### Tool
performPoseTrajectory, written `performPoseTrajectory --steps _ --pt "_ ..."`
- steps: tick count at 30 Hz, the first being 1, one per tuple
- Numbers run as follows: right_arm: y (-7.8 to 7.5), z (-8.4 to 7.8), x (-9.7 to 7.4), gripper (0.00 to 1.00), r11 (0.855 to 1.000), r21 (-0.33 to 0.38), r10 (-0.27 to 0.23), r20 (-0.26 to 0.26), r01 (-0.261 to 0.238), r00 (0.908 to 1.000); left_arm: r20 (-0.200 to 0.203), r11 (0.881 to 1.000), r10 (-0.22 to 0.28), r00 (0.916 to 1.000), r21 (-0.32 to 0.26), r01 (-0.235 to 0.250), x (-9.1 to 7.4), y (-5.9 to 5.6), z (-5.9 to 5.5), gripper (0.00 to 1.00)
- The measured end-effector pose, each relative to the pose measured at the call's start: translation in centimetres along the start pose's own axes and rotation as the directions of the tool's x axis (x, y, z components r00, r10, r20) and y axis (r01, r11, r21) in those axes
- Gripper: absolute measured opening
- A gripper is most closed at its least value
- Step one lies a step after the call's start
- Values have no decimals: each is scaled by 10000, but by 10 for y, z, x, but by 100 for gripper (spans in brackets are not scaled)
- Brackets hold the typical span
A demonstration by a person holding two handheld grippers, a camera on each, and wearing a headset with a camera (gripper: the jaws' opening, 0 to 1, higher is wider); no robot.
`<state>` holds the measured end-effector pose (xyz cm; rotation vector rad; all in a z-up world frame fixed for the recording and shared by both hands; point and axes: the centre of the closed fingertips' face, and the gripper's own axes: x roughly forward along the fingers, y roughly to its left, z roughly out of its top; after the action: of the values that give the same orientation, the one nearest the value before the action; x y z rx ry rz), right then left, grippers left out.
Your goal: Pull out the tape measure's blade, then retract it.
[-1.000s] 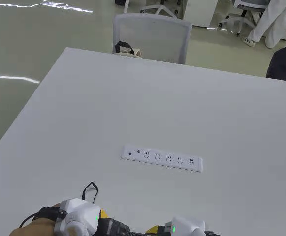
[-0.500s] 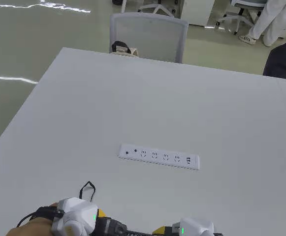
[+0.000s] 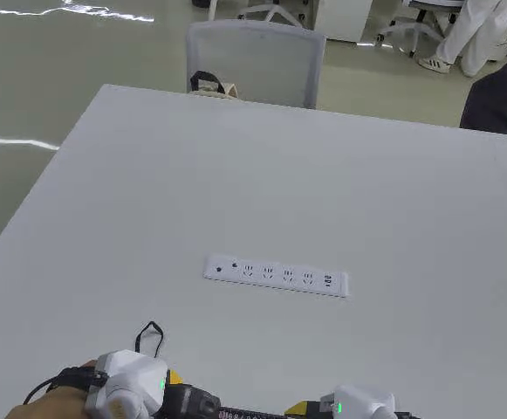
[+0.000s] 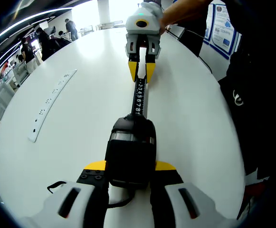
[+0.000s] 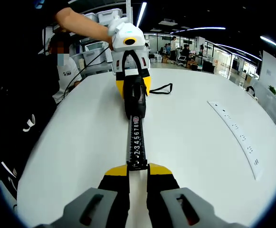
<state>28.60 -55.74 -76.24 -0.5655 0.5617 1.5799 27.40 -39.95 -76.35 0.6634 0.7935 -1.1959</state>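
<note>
A white desk (image 3: 148, 192) takes up most of the head view. A white power strip (image 3: 275, 276) lies flat just below the centre of the frame, its long side nearly level, sockets facing up. At the desk's far edge, upper middle, stands a grey chair (image 3: 255, 52) with a dark and tan item (image 3: 209, 85) on its seat. Glossy greenish floor (image 3: 61, 70) fills the upper left. In the upper right corner stands a person in white trousers (image 3: 484, 35).

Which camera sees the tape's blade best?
The right gripper view: the blade runs up the middle, numbers clear. The left gripper view shows it smaller; the head view catches a sliver at the bottom edge.
</note>
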Motion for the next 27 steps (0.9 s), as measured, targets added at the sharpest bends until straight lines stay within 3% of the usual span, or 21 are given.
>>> performPoseTrajectory --steps 14,27 --pt "-7 -16 -20 10 9987 417 -296 1 296 9996 -86 10000 -34 10000 -39 34 0 0 0 29" --pt "-6 -26 -14 10 9979 520 -363 -217 374 9991 -43 10000 -41 10000 -43 41 2 -1 1 29"
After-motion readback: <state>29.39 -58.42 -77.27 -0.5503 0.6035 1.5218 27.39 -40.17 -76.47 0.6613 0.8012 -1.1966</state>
